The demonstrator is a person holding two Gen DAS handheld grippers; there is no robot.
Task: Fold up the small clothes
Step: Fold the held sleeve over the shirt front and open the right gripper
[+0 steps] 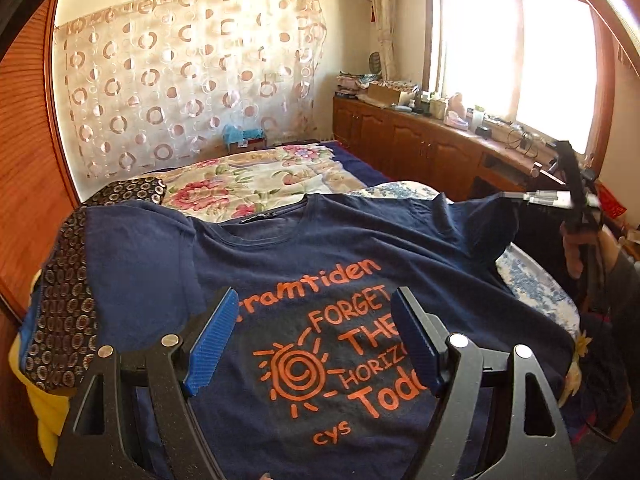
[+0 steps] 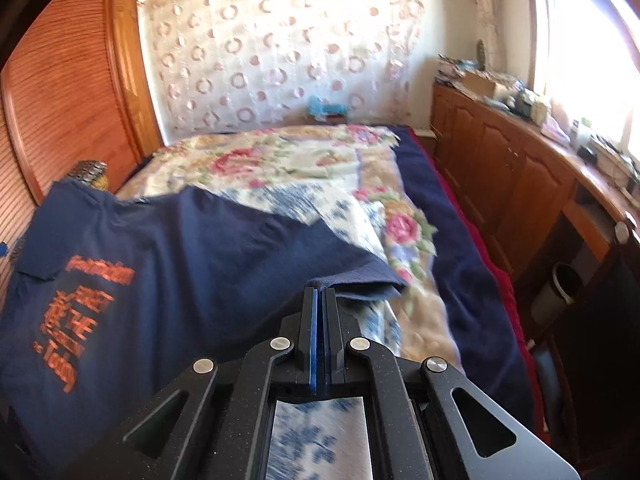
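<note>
Presently we find the navy T-shirt (image 1: 320,248) spread print-up on the bed (image 2: 400,248), filling the lower centre of the left wrist view. Our left tool (image 1: 314,316) hangs above the print, blue pads wide apart, nothing between them. Our right tool (image 2: 321,300) is closed tight, pinching the shirt's sleeve edge at mid-frame.

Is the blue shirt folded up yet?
Not yet. The navy T-shirt lies spread out, print showing; the right gripper pinches one sleeve.
</note>
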